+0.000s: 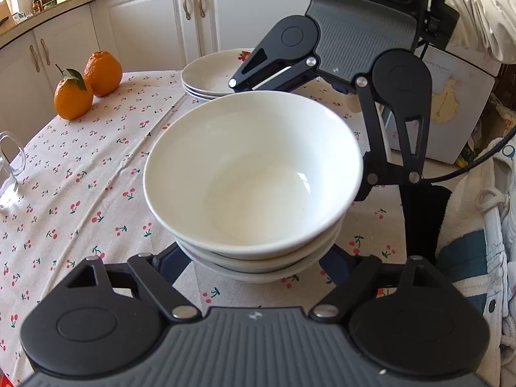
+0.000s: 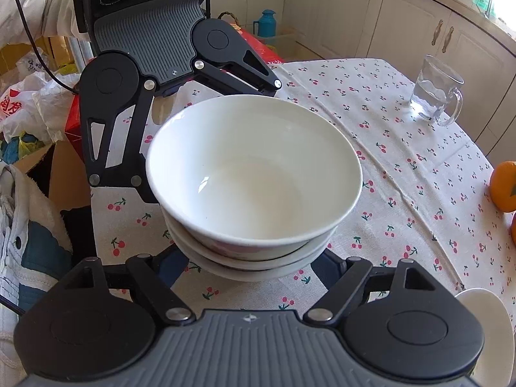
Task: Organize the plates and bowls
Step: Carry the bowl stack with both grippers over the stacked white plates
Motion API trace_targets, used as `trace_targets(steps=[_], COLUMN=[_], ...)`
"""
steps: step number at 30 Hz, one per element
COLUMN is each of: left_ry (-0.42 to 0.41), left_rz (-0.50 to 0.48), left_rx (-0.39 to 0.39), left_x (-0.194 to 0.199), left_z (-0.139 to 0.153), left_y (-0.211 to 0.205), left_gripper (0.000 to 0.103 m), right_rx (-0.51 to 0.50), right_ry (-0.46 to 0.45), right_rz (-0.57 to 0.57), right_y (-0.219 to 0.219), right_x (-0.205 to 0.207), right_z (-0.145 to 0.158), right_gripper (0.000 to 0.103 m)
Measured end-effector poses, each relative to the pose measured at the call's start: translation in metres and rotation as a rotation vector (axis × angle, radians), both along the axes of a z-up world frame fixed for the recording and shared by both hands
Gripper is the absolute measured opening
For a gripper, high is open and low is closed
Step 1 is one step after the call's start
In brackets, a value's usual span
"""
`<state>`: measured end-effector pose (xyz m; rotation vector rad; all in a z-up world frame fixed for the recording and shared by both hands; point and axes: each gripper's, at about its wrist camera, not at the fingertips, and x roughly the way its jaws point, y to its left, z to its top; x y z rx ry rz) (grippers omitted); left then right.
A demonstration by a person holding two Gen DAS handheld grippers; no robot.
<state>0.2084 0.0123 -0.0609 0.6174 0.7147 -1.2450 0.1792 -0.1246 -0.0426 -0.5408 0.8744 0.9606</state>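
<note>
A stack of three white bowls (image 1: 254,174) stands on the cherry-print tablecloth, and also shows in the right wrist view (image 2: 254,174). My left gripper (image 1: 258,267) is open, its fingers spread to either side of the stack's base. My right gripper (image 2: 254,264) is open the same way on the opposite side; it also appears across the stack in the left wrist view (image 1: 300,142). The fingertips are hidden under the bowls, so contact cannot be told. A stack of white plates (image 1: 209,75) sits behind the bowls, partly hidden by the right gripper.
Two oranges (image 1: 85,84) lie at the far left of the table. A glass mug with water (image 2: 435,92) stands near the table edge. The plates' rim (image 2: 493,332) shows at lower right. White cabinets (image 1: 154,22) and bags surround the table.
</note>
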Motion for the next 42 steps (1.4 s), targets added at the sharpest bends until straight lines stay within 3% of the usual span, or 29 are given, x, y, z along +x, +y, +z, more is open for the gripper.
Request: trace_targets(steps=[16,31,42], left_ry=[-0.022,-0.087,-0.070], left_rz=[0.040,-0.048,-0.117], left_rx=[-0.018,-0.047,-0.068], left_x=[0.007,0.028,0.059], left_z=[0.023,0.049,0.034], left_y=[-0.015,-0.113,-0.176], left_gripper=[0.085,0.085,0.085], right_rx=[0.018,0.021,-0.003], right_ry=[-0.040,-0.127,-0.122], right_rz=[0.021,-0.055,-0.175], right_y=[-0.021,-0.122,-0.192], right_x=[0.002,0.011,0.031], right_z=[0.019,0.048,0.042], right_gripper=[0.085,0.085,0.086])
